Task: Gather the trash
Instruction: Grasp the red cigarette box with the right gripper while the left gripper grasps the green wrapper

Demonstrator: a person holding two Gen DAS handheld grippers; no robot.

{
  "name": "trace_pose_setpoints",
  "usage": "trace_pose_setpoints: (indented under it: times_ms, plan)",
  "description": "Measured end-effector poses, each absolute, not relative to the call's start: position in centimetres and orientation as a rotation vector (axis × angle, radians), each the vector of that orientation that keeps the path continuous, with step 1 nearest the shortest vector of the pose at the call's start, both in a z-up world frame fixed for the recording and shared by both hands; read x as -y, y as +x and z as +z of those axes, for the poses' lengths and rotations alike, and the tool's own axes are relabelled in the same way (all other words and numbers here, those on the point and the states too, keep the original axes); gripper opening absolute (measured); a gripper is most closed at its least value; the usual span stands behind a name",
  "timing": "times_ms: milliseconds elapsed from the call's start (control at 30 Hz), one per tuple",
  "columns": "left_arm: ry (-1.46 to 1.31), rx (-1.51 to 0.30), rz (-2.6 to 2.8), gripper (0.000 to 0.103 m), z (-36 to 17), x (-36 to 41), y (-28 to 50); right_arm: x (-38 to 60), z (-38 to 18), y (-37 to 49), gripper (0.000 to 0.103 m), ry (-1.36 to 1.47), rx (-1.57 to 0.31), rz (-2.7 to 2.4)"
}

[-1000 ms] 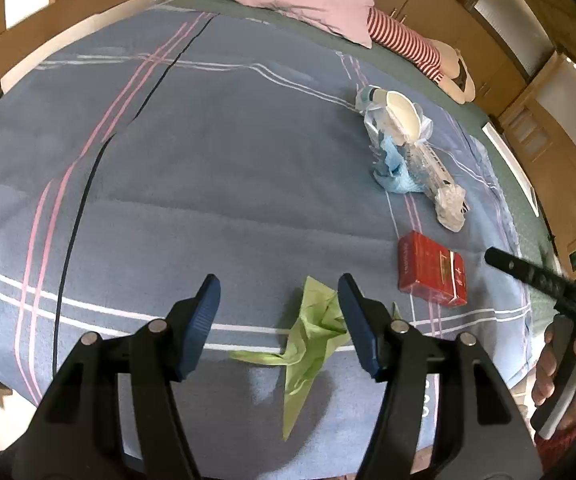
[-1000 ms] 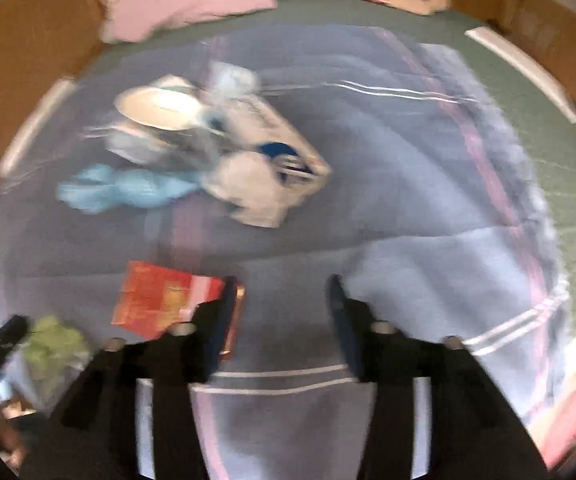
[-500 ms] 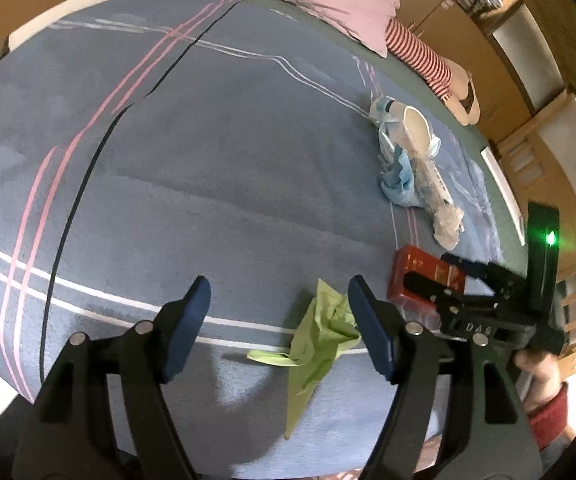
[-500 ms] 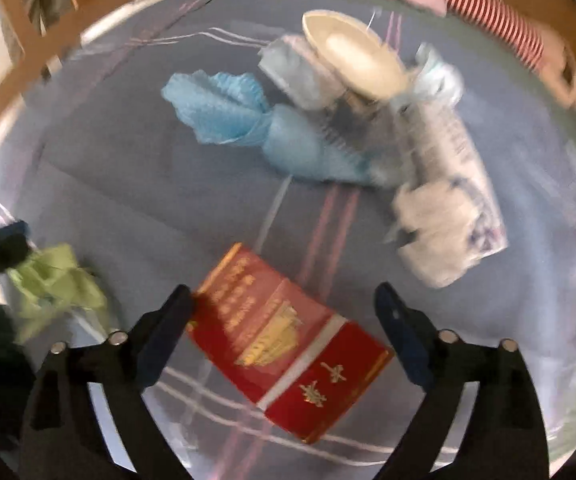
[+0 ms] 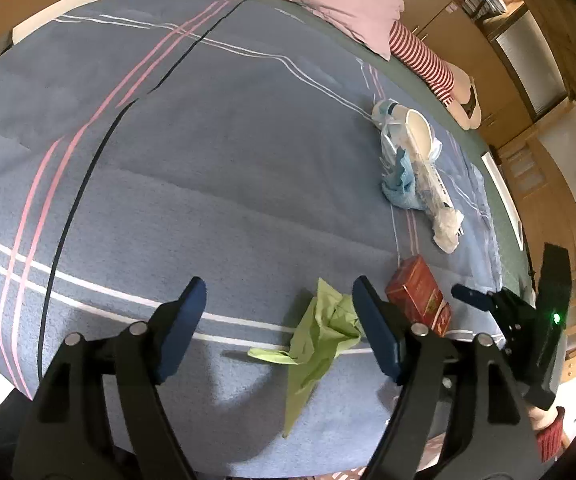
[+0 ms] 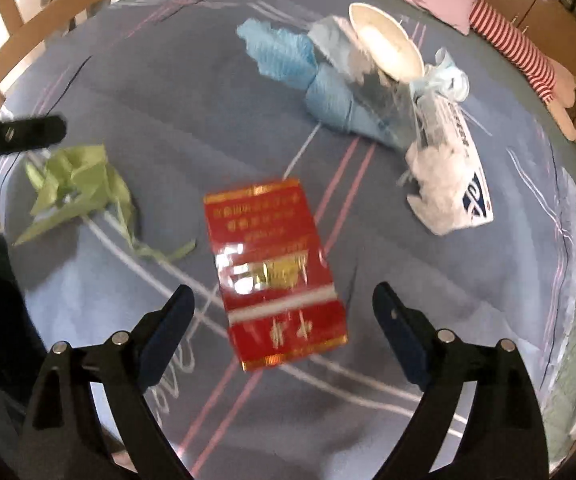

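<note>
Both tools hang over the near edge of the bed, each lined up on its own piece of litter, so the step in hand looks like the approach before the first pick. The left tool has just been opening; its jaws stand wide with nothing gripped, and the green paper lies below them, toward the right-hand jaw. The right tool stands wider still, also empty, its jaws either side of the near end of the red pack without touching it. In my judgement each needs to drop straight down until the pads straddle its item, then close; the pack lies flat on soft bedding, so the pads must press into the blanket to catch its edges. The paper is crumpled, thin and pointed, with a loose tail toward 6 o'clock. The pack is a glossy red box with gold print and a white band. Farther off, at about 1 o'clock, lies a heap of blue tissue, clear wrapper, a white cup and a white wad.
</note>
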State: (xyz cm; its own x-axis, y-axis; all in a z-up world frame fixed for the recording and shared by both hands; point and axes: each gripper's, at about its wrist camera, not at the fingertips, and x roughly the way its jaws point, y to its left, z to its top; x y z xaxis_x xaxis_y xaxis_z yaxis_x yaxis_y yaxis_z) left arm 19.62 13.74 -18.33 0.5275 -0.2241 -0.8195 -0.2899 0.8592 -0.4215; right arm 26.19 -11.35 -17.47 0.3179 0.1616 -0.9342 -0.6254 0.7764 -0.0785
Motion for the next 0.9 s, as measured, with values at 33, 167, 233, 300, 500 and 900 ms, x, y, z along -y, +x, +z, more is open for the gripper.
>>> trace_pose_setpoints:
  times_ms: [33,167,233,300,500,900]
  plan:
    - [-0.564,-1.028,0.047,0.079,-18.4,-13.8,19.6,11.0,-17.8,26.5,0.082,-0.466,-1.130,0.515]
    - [-0.602,-1.020,0.038,0.084,-18.5,-14.4,19.4,9.8,-18.0,27.7,0.059,-0.362,-1.163,0.458]
    - [-0.574,-1.030,0.006,0.088,-18.5,-13.5,19.5,10.9,-17.7,27.9,0.059,-0.327,-1.160,0.377]
    - [-0.480,-1.060,-0.036,0.092,-18.4,-11.7,19.9,12.3,-17.2,28.0,0.059,-0.285,-1.165,0.332]
    - [-0.098,-1.083,-0.027,0.093,-18.7,-6.1,20.3,16.5,-14.0,27.1,0.059,-0.139,-1.128,0.287]
    - [0.042,-1.022,0.055,0.031,-19.1,-5.5,19.9,18.6,-10.6,20.4,0.059,0.021,-1.032,0.274]
